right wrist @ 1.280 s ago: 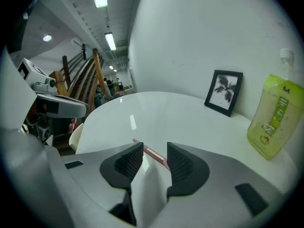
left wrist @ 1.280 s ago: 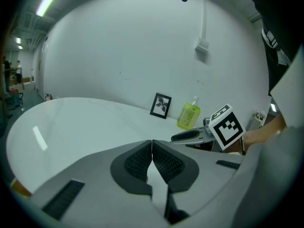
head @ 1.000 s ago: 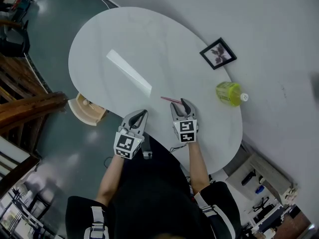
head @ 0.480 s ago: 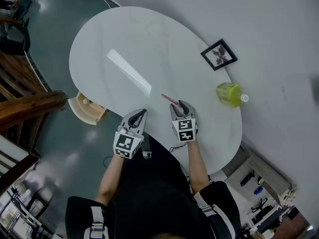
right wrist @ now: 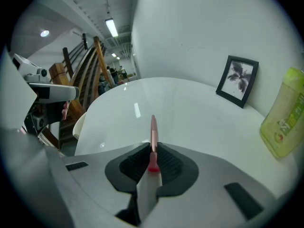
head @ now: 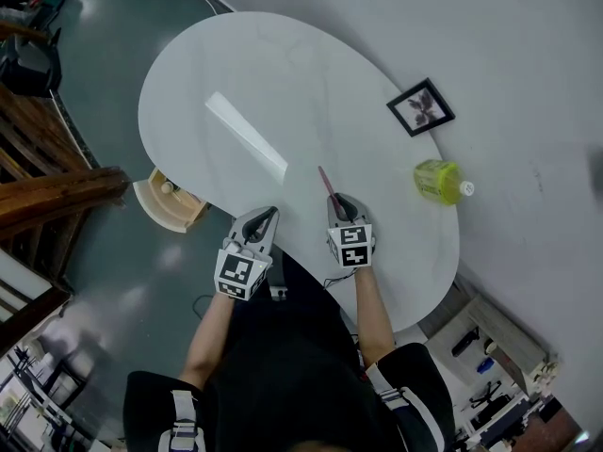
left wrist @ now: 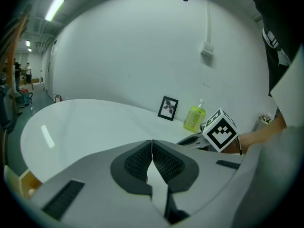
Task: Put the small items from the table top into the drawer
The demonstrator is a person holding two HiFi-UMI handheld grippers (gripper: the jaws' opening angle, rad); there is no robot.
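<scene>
The right gripper (head: 341, 199) has just been closing its jaws and now clamps the pink pen (right wrist: 153, 132) between its pads. It grips the pen near its red end, and the rest of the shaft points out past the jaw tips over the table (head: 283, 83), close to the table's near edge. The left gripper (left wrist: 152, 144) has its jaws pressed together with nothing between them, and it hovers at the same near edge, just left of the right one. At the table's right end, by the wall, a green bottle (head: 436, 181) lies on its side. A framed picture (head: 420, 107) stands beside it. A pale wooden drawer (head: 168, 201) juts out from under the table's left edge.
</scene>
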